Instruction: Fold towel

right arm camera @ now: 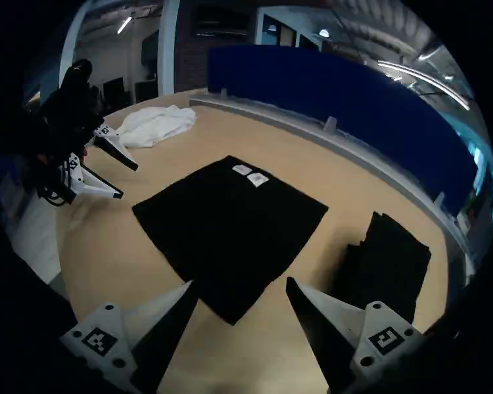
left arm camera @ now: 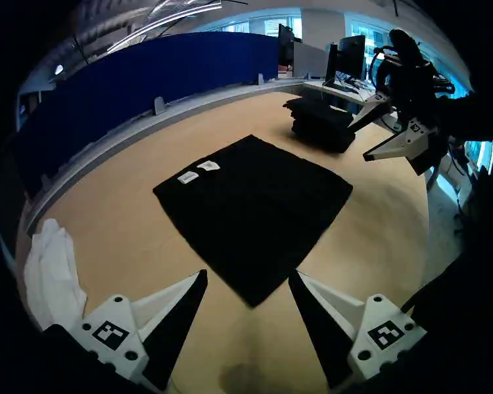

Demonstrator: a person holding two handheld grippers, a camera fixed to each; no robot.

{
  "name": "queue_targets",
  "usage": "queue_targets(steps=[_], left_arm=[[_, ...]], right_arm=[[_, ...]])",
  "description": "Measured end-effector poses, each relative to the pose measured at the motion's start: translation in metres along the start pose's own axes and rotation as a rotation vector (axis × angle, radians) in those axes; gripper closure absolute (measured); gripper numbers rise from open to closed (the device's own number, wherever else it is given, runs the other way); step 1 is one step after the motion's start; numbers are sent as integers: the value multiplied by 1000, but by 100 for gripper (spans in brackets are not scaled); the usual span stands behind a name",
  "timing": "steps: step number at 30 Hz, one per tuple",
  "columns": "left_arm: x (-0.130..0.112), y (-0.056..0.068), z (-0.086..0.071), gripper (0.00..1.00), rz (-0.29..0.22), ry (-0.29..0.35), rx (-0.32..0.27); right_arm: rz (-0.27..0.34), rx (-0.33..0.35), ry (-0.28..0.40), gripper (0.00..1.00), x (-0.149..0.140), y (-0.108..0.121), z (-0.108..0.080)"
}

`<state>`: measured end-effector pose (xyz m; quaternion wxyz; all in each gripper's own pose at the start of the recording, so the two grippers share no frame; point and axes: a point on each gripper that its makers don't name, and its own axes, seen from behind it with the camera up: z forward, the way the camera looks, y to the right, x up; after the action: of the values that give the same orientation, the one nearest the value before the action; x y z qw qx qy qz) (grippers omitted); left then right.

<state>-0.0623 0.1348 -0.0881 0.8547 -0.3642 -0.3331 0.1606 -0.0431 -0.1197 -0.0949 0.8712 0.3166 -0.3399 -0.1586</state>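
Left gripper (left arm camera: 246,279): fingers spread wide, grasping nothing, poised at the near corner of the flat black rectangular towel (left arm camera: 253,210), which lies spread on the light wooden tabletop (left arm camera: 378,230). Right gripper (right arm camera: 240,285): likewise released, empty, at another corner. Beyond lie a stack of folded black cloths (left arm camera: 319,121), a crumpled white cloth (right arm camera: 154,125) and a blue partition (left arm camera: 148,72).

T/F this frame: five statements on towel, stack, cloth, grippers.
1. The black towel lies spread flat on the table. True.
2. The left gripper is shut on the towel's corner. False: its jaws are open, holding nothing.
3. A stack of folded black towels sits apart from it. True.
4. The white cloth lies on the black towel. False: it lies apart on the table.
5. The right gripper is open. True.
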Motion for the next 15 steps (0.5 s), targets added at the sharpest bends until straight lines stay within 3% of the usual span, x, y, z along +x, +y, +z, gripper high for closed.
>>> queue_targets(steps=[8,15], left_arm=[[-37,3,21,9,-17,-77,-21],[-47,7,34,9,-48,-98,-33]], right_arm=[[17,12,-50,0,-36,-3,23],[25,23,-75,0,-56,-7,35]])
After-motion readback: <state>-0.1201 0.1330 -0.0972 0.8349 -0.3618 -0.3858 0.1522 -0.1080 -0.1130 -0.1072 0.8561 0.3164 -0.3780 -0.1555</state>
